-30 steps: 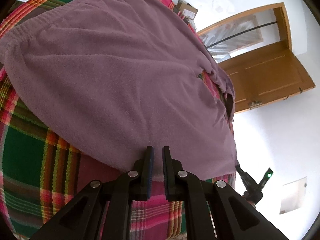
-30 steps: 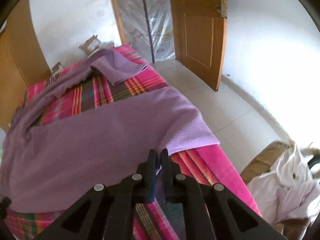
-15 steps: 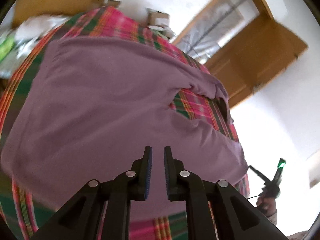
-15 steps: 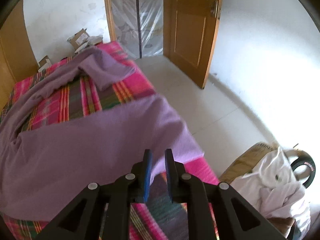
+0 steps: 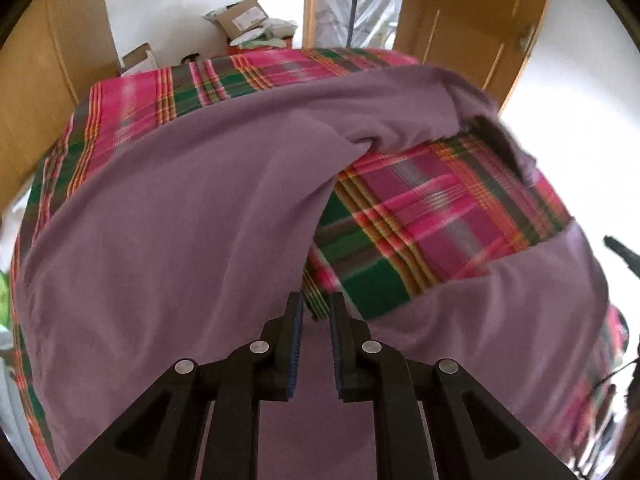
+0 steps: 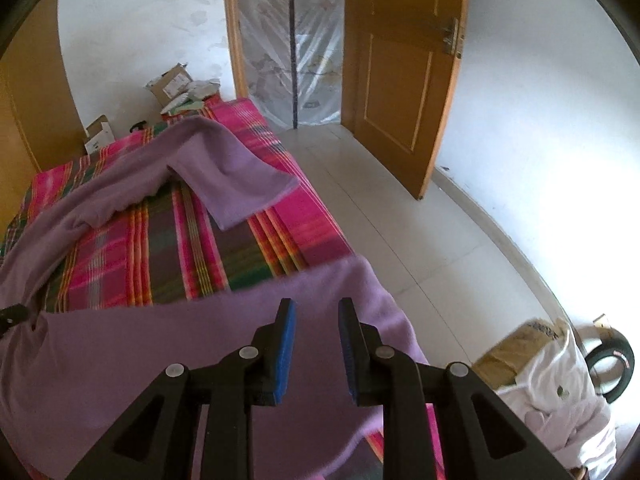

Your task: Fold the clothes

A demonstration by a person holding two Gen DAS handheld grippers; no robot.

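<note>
Where the fingers reach forward: left gripper [image 5: 314,322] parted by a narrow gap, empty, hovering above the crotch of the purple trousers [image 5: 160,248]. Right gripper [image 6: 316,330] parted wider, clamping nothing, poised over the near trouser leg [image 6: 168,344] by its hem. Trousers spread flat on a plaid bedspread [image 6: 168,248], pink and green, near leg crossing the bed edge, far leg [image 6: 236,172] bent with its end turned back. Beyond the bed, cardboard boxes [image 6: 172,84] against a white wall. Farther right, an open wooden door [image 6: 400,76] beside plastic sheeting [image 6: 288,52]. White cloth heap [image 6: 560,400] on the tiled floor [image 6: 400,216].
</note>
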